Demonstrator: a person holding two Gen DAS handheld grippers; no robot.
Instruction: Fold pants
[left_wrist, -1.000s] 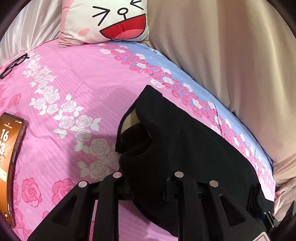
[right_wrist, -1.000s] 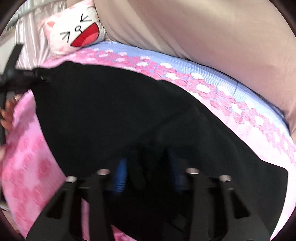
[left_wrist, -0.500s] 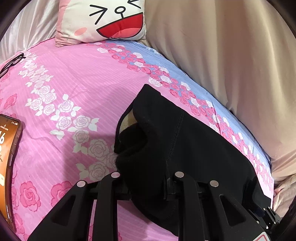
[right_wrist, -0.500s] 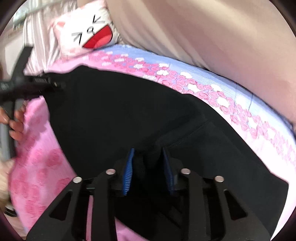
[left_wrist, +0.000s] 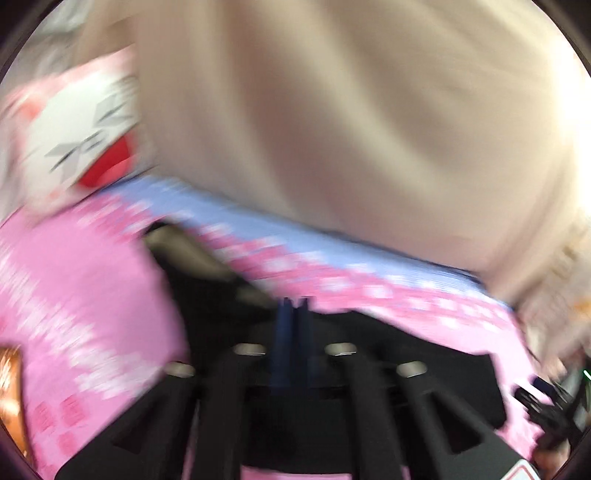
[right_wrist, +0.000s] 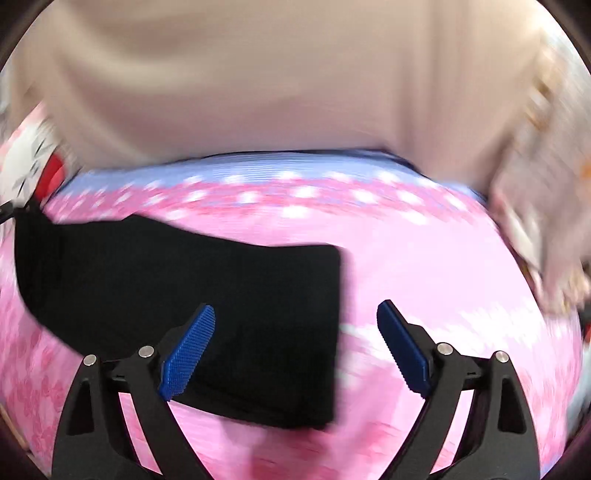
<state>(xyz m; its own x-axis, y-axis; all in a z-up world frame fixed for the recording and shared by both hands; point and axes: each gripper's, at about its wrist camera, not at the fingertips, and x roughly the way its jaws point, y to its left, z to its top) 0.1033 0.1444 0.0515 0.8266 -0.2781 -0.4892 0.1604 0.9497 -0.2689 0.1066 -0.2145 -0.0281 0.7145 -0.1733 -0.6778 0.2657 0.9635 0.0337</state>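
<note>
In your left wrist view, badly blurred, the cartoon pillow (left_wrist: 77, 147) sits at the upper left, with the pink floral bedsheet (left_wrist: 74, 288) below it and a beige curtain (left_wrist: 332, 129) filling the top. Your left gripper (left_wrist: 293, 314) stands at lower centre with its blue pads pressed together; whether any cloth is pinched between them, you cannot tell from this blur. The black pants (left_wrist: 388, 354) spread darkly behind and around the fingers.

In your right wrist view, the pants (right_wrist: 184, 295) lie flat on the bedsheet (right_wrist: 424, 266), running from the left edge to a straight edge at centre. Your right gripper (right_wrist: 295, 354) is opening, its pads wide apart over that edge, gripping nothing.
</note>
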